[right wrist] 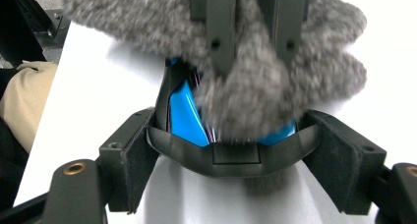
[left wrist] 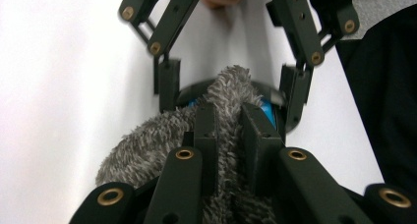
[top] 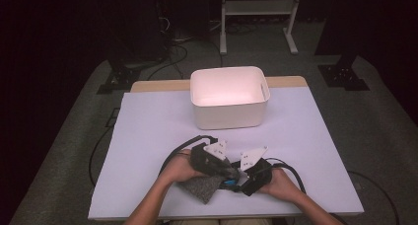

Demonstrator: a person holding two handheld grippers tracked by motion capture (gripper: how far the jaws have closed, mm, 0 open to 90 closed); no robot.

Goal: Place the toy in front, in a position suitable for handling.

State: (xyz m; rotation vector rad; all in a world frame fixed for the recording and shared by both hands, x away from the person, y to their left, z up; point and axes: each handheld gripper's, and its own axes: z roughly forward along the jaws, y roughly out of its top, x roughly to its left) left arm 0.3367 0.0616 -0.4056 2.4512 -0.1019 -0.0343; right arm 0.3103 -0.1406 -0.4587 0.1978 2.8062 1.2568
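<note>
cloth: grey fuzzy cloth (left wrist: 147,150) is pinched in the closed left gripper (left wrist: 228,126).
dark-rimmed blue object: clamped by the spread right gripper (right wrist: 236,157), directly opposite, touching the cloth.

The cloth (left wrist: 147,150) is grey, fuzzy and rough like shaggy microfibre. Beneath it, the glasses (right wrist: 184,113) have glossy blue lenses in a smooth black plastic frame. Behind it, the white tub (top: 229,114) looks smooth, matt plastic.

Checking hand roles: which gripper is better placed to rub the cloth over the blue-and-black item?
Left, probably: the left gripper is shut on the grey cloth, which lies over the blue-and-black item; the right gripper clamps that item.
</note>
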